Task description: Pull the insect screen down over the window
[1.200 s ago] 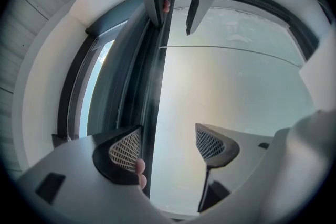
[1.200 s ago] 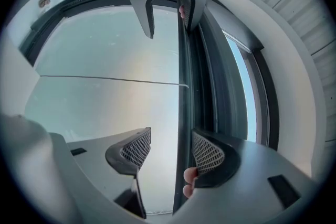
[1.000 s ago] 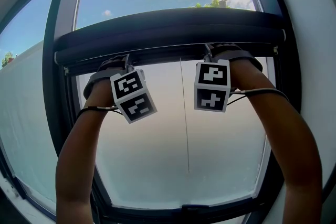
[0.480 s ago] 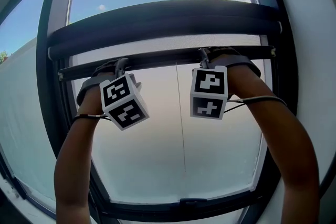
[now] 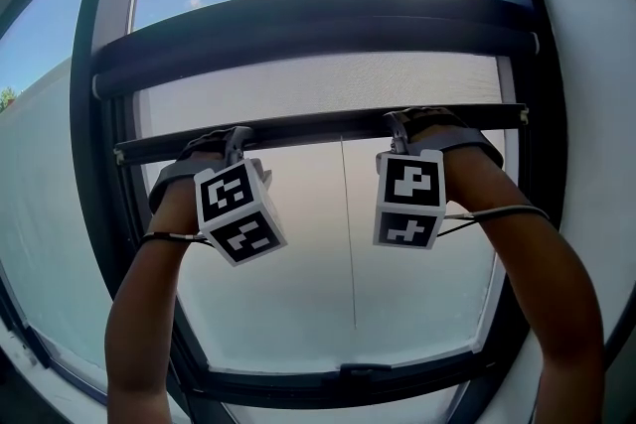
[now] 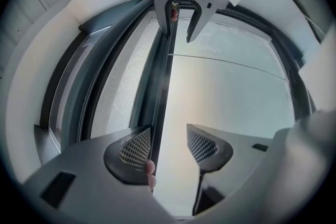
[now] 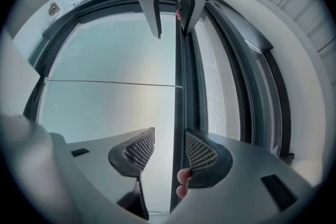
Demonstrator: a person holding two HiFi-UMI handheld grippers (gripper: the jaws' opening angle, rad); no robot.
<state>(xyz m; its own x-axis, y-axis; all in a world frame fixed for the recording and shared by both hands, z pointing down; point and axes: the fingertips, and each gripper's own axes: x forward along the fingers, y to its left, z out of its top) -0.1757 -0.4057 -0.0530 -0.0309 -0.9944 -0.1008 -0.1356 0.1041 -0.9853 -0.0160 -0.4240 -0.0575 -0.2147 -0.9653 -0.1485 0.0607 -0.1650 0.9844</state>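
- Insect screen (image 5: 328, 79): a band of mesh shows under the roller box (image 5: 318, 20). Its bottom bar (image 5: 318, 126) sits high on the window (image 5: 348, 273).
- Left claw (image 6: 168, 143) and right claw (image 7: 169, 150): both part-open and just been closing. Each straddles the bar, with one pad against it and the other clear.
- Step: hauling the bar down, with most glass uncovered.
- Next: probably an even pull, with both ends level, to the lower frame.
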